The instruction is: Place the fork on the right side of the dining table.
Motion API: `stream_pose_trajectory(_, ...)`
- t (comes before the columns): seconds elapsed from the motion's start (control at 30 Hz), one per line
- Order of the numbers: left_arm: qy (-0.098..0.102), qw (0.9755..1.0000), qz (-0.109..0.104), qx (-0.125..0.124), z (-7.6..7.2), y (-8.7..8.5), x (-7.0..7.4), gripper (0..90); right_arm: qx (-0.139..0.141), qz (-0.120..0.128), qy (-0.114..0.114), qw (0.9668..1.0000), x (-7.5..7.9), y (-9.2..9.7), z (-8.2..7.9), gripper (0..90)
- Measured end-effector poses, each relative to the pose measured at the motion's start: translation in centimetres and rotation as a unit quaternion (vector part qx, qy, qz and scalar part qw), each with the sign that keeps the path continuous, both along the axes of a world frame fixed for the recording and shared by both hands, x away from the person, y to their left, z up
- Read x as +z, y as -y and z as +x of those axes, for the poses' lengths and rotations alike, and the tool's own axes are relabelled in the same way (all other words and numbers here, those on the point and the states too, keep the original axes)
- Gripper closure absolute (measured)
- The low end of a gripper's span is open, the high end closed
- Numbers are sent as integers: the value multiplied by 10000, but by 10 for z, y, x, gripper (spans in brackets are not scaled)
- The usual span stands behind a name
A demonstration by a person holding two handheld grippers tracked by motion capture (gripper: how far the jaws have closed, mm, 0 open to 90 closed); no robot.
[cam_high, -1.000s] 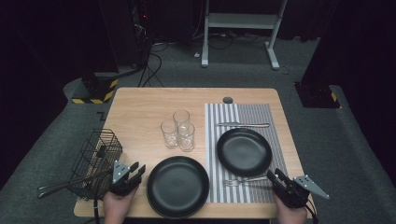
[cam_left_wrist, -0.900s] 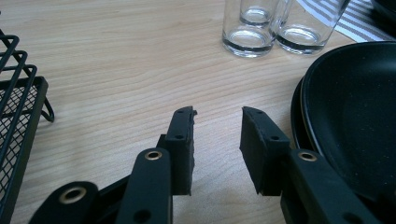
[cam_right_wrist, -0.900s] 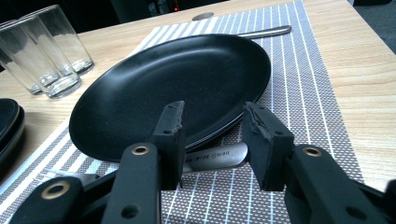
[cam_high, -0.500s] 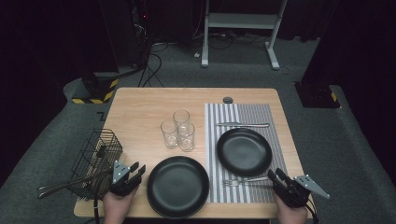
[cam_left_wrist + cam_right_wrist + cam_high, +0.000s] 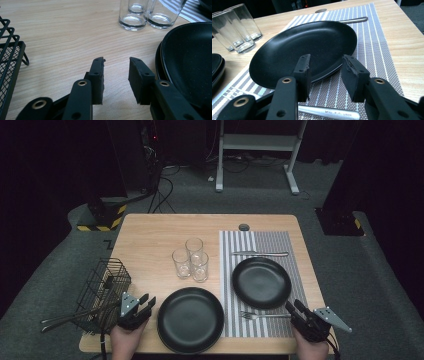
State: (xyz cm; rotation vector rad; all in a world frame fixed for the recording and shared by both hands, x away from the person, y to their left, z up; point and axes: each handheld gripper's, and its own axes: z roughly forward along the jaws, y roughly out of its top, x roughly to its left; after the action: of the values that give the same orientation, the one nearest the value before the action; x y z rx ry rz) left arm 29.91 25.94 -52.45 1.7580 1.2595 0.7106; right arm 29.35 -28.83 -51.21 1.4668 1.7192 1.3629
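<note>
Both grippers rest at the near edge of the table (image 5: 150, 235), jaws part open and empty. The left gripper (image 5: 146, 303) sits between the wire basket (image 5: 102, 287) on its left and the near plate (image 5: 190, 319) on its right; in the left gripper view its jaws stand over bare wood with that plate's (image 5: 190, 67) rim just beside the right jaw. The right gripper (image 5: 295, 307) lies at the near right corner of the striped mat (image 5: 300, 285), pointing toward the far plate (image 5: 261, 282). In the right gripper view its jaws (image 5: 325, 75) straddle nothing, with the fork (image 5: 329, 113) handle lying just under them and the far plate (image 5: 304, 47) close ahead.

Assessment: the fork (image 5: 262, 315), lying on the mat near the far plate, appears the nearest item for the right gripper. It is metal, stiff, light, smooth and liable to slip; it lies flat, so the jaws must come down over the handle mid-length and close across its width. The plates look glazed, rigid and breakable; grip at the rim only. Three glasses (image 5: 191, 258) stand left of the mat, fragile and well apart from both grippers.
</note>
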Motion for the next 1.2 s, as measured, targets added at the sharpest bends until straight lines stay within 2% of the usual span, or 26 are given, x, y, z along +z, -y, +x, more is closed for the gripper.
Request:
stream_pose_trajectory(0.27, -2, 10000, 0, -2, 0, 0, 0, 651, 116, -125, 25, 9999, 2, -10, 0, 589)
stream_pose_trajectory(0.57, -1, 10000, 13, -5, 0, 1, 0, 651, 340, -248, 35, 9991, 3, -30, 3, 583)
stream_pose_trajectory(1.2, -18, 10000, 49, -8, 0, 2, 0, 648, 895, -538, 132, 9944, 9, -81, 14, 561)
